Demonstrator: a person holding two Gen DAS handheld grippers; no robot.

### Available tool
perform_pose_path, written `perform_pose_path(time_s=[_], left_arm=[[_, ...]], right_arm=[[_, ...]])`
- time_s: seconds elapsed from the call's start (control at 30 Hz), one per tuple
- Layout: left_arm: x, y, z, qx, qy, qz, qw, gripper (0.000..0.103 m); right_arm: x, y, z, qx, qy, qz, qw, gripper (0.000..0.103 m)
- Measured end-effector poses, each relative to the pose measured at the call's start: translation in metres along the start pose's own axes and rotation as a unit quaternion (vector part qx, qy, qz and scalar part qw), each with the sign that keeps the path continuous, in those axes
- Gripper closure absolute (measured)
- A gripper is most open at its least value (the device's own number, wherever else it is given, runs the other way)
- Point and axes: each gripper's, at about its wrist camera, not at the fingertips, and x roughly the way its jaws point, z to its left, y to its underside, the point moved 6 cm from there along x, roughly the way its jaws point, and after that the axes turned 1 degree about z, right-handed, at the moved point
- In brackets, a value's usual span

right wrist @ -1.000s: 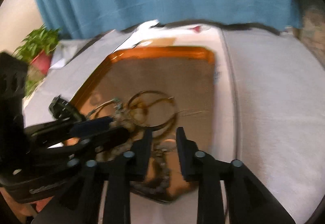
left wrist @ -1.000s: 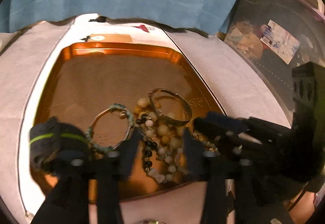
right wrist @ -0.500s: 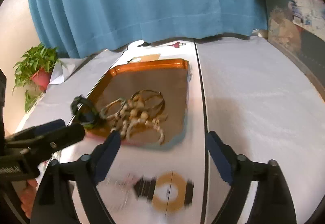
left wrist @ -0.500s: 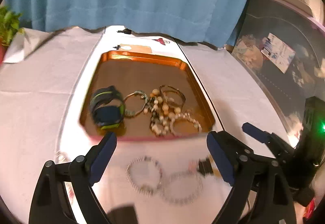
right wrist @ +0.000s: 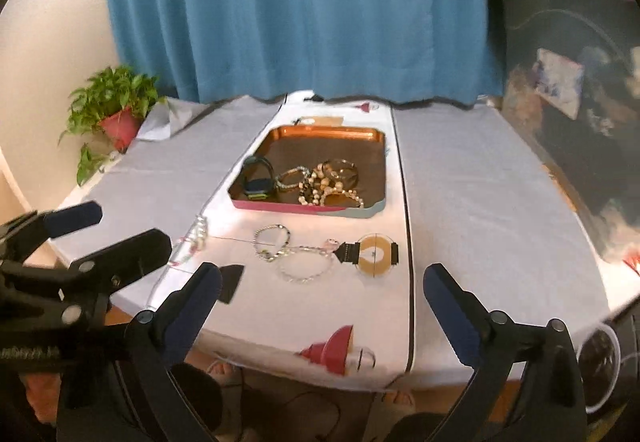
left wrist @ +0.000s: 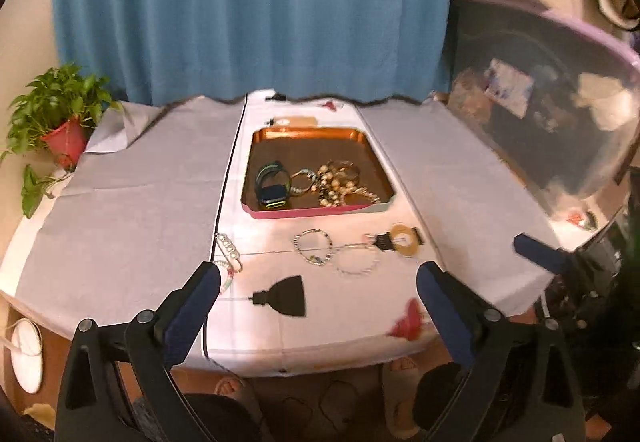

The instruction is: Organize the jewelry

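Copper tray mid-desk, smartwatch and tangled bead bracelets inside; loose chains lying just before it. Left tongs and right tongs both spread wide, empty, hovering near the desk edge. Likely snag: linked chains dragging together, slipping off.

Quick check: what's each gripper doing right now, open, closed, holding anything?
Left gripper: open, holding nothing.
Right gripper: open, holding nothing.

Warm, soft blur; fisheye edges.
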Motion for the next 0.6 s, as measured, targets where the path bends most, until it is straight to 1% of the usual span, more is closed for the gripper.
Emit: perform_pose_path(time_s=[0.17,0.23,0.27,0.3,0.33,0.4,0.5,0.6], left_arm=[[-0.058,0.001,-0.005,-0.026,-0.023,-0.057,0.9978,0.005],[-0.075,0.002,-0.005,-0.031,-0.033,-0.07,0.9965,0.005],[-0.082,0.002,-0.004,-0.033,-0.039,-0.074,0.9959,0.005],[-0.089,0.003,-0.003,-0.038,-0.041,-0.072,0.9958,0.005],[-0.093,0.003,-0.002,-0.044,-0.032,-0.064,0.9965,0.005],[-0.099,0.003,-0.002,-0.04,-0.022,-0.049,0.9977,0.005],[-0.109,0.002,-0.004,-0.01,-0.031,-0.051,0.9981,0.005],[-0.116,0.001,-0.003,0.001,-0.031,-0.053,0.9981,0.005]], right_arm=[[-0.05,0.002,0.014,0.036,-0.028,-0.001,0.999,0.0],[-0.065,0.001,0.017,0.04,-0.018,-0.003,0.999,0.0],[-0.076,0.0,0.018,0.04,0.001,-0.003,0.999,0.0],[-0.082,-0.001,0.02,0.038,0.012,-0.001,0.999,0.0],[-0.09,-0.001,0.023,0.032,0.021,0.002,0.999,0.0],[-0.103,-0.003,0.028,0.019,0.024,0.0,1.0,0.0],[-0.121,-0.006,0.036,-0.011,0.048,-0.021,0.999,0.0],[-0.132,-0.009,0.046,-0.023,0.045,-0.047,0.998,0.0]])
